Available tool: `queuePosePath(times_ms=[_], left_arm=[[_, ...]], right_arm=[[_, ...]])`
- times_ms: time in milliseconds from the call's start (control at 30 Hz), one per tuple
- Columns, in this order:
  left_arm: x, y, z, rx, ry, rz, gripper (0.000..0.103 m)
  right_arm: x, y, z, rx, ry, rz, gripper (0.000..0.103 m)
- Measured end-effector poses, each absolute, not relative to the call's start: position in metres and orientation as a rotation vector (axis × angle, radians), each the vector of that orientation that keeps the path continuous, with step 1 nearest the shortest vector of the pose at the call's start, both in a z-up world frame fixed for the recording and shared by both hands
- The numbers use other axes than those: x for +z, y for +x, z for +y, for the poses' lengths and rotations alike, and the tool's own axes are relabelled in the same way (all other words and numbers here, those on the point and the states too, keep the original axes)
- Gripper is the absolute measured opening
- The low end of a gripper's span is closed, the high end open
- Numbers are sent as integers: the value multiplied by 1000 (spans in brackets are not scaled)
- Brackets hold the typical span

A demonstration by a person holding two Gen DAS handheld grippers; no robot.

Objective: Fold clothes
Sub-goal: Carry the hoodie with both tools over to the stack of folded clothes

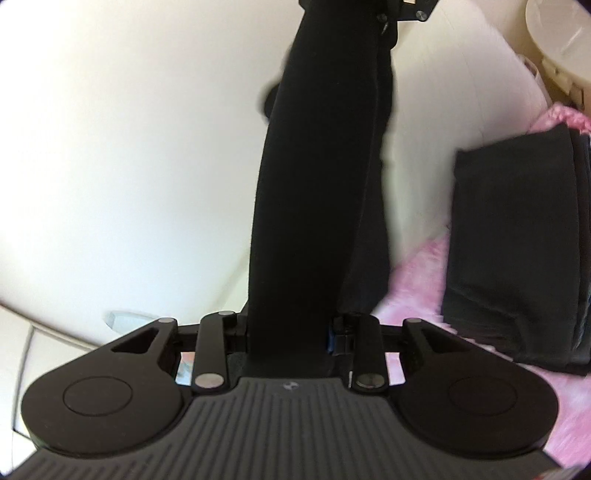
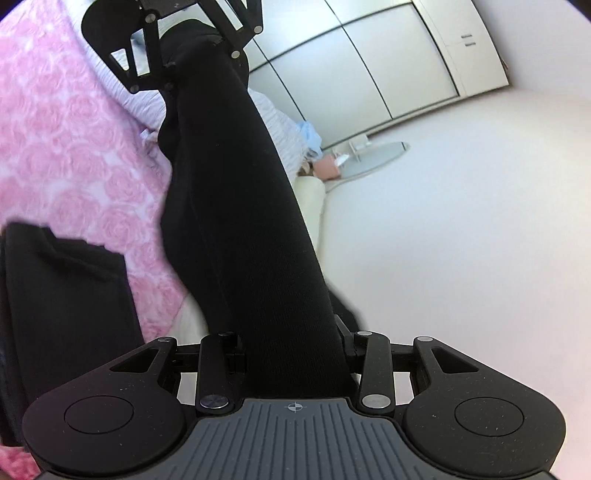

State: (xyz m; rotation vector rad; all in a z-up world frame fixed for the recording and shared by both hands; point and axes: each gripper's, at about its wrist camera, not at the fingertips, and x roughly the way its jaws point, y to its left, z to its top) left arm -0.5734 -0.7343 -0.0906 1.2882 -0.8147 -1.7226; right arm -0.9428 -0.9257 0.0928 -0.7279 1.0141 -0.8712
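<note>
A black garment [image 1: 317, 192] is stretched in a taut band between my two grippers, lifted above the bed. My left gripper [image 1: 291, 343] is shut on one end of it; its fingertips are hidden by the cloth. My right gripper [image 2: 295, 354] is shut on the other end [image 2: 240, 206]. The right gripper also shows at the top of the left wrist view [image 1: 406, 7], and the left gripper at the top of the right wrist view [image 2: 177, 40].
A stack of folded dark clothes [image 1: 517, 251] lies on the pink rose-patterned bedspread [image 2: 66, 147]; the stack also shows in the right wrist view [image 2: 62, 314]. A white wardrobe [image 2: 388, 59], pale floor [image 2: 461, 240] and a lilac pillow [image 2: 280, 125] are beyond.
</note>
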Motion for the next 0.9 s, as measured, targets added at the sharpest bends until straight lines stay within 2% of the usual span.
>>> queuePosePath(times_ms=[133, 233, 333, 433, 533, 667, 767, 900], left_arm=[[-241, -597, -713, -1798, 1504, -725, 31], [-307, -605, -689, -1757, 1560, -795, 32], [-292, -596, -686, -1762, 1486, -729, 39], [-279, -586, -691, -1776, 1512, -708, 41], [-268, -584, -702, -1780, 1527, -650, 34], [-252, -586, -703, -1708, 1378, -673, 31], [-277, -584, -695, -1736, 1458, -672, 32], [-298, -572, -675, -1739, 1522, -752, 34]], right_arm=[[-41, -975, -927, -761, -617, 1093, 37], [-123, -995, -918, -625, -527, 1177, 39], [-123, -1007, -907, -665, -564, 1109, 43], [-115, -1009, -906, -644, -574, 1117, 44], [-105, -1008, -912, -611, -572, 1140, 44], [-88, -1024, -916, -658, -644, 1113, 40], [-90, -1039, -916, -690, -625, 1092, 40], [-128, -1047, -890, -654, -627, 1132, 43]])
